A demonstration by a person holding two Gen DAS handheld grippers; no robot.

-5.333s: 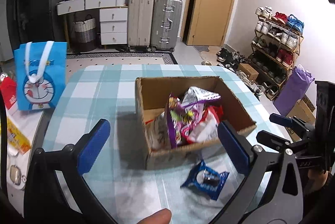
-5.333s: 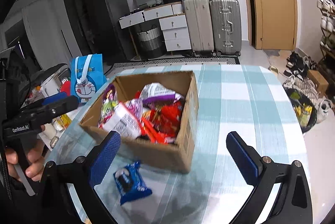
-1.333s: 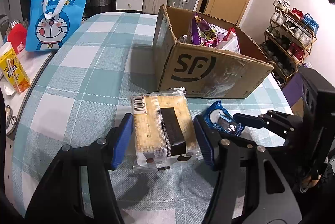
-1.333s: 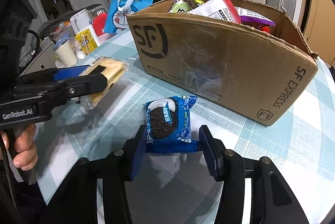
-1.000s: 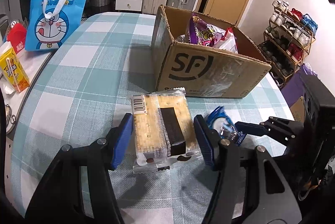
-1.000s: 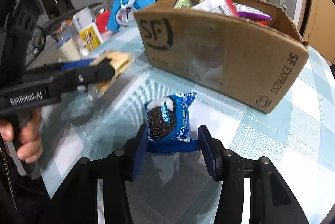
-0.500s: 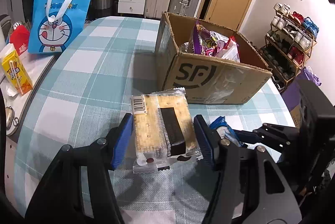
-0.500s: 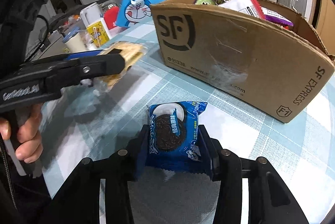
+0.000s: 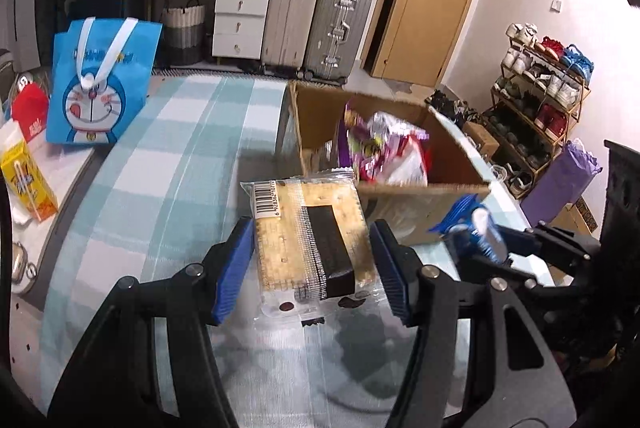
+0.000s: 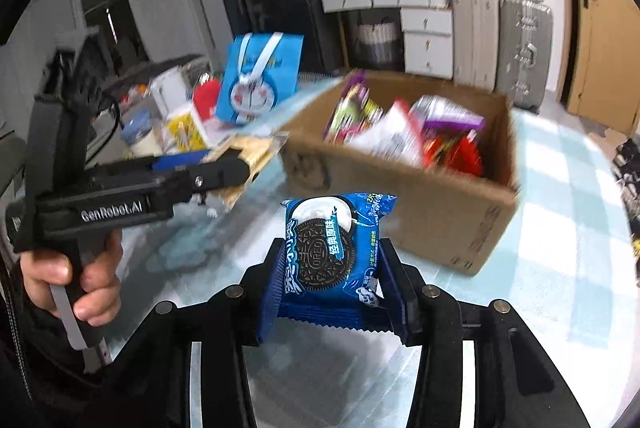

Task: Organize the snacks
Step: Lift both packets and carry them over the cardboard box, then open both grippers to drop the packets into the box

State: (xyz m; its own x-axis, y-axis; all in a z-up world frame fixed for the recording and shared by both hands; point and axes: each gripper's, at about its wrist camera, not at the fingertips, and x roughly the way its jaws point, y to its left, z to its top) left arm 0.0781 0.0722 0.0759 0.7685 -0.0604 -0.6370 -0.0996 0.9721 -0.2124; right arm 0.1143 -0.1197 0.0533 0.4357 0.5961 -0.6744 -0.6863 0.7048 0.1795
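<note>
The left gripper [image 9: 312,260], level above the checked table [image 9: 160,164], clamps a clear-wrapped cracker pack [image 9: 310,236] between its blue pads; the person's left hand [image 10: 72,276] grips its handle; the right gripper [image 10: 332,284] pinches a blue Oreo packet [image 10: 334,248]; both are raised just short of the snack-filled cardboard box [image 10: 420,196].

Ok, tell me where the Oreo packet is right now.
The Oreo packet sits clamped in the right gripper, centre of the right wrist view, held above the table just in front of the cardboard box.
</note>
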